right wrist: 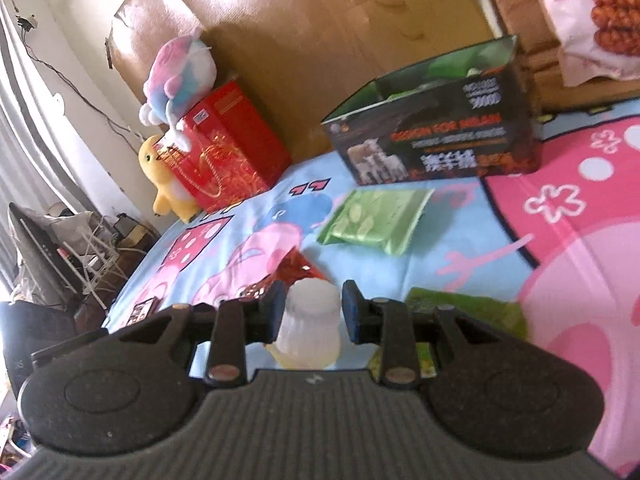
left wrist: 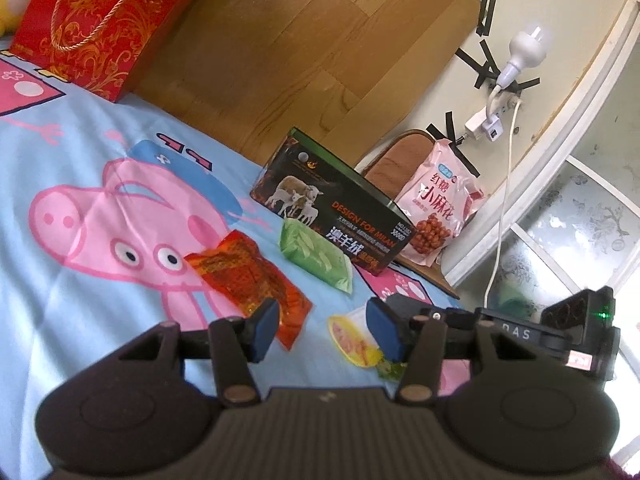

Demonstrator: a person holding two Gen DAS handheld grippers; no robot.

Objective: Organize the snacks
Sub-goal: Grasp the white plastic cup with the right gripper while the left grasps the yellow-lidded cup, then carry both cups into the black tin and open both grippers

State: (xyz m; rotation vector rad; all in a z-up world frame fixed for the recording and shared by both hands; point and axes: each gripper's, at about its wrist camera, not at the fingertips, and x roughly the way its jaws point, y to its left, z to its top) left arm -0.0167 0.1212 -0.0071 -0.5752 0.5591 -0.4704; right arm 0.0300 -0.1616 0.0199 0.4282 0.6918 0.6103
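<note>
Fingers of the left gripper (left wrist: pixel 326 330) stand wide apart with nothing between them, over a pale blue cartoon-pig bedsheet (left wrist: pixel 80 280). Just past its left finger lies a crinkled red-orange foil snack packet (left wrist: pixel 248 276); by its right finger sits a small clear jelly cup with a yellow printed lid (left wrist: pixel 352 338). Farther ahead lie a green snack pouch (left wrist: pixel 316 256) and a dark open cardboard box printed with sheep (left wrist: pixel 332 204), with a pink bag of fried twists (left wrist: pixel 438 208) beyond it (propped upright).

Right-wrist view: the right gripper (right wrist: pixel 313 312) has its blue pads narrowed around the jelly cup (right wrist: pixel 310 326), though whether they touch it I cannot tell. Ahead lie the green pouch (right wrist: pixel 376 220) and box (right wrist: pixel 436 144); a red gift bag (right wrist: pixel 228 148) stands far left.
</note>
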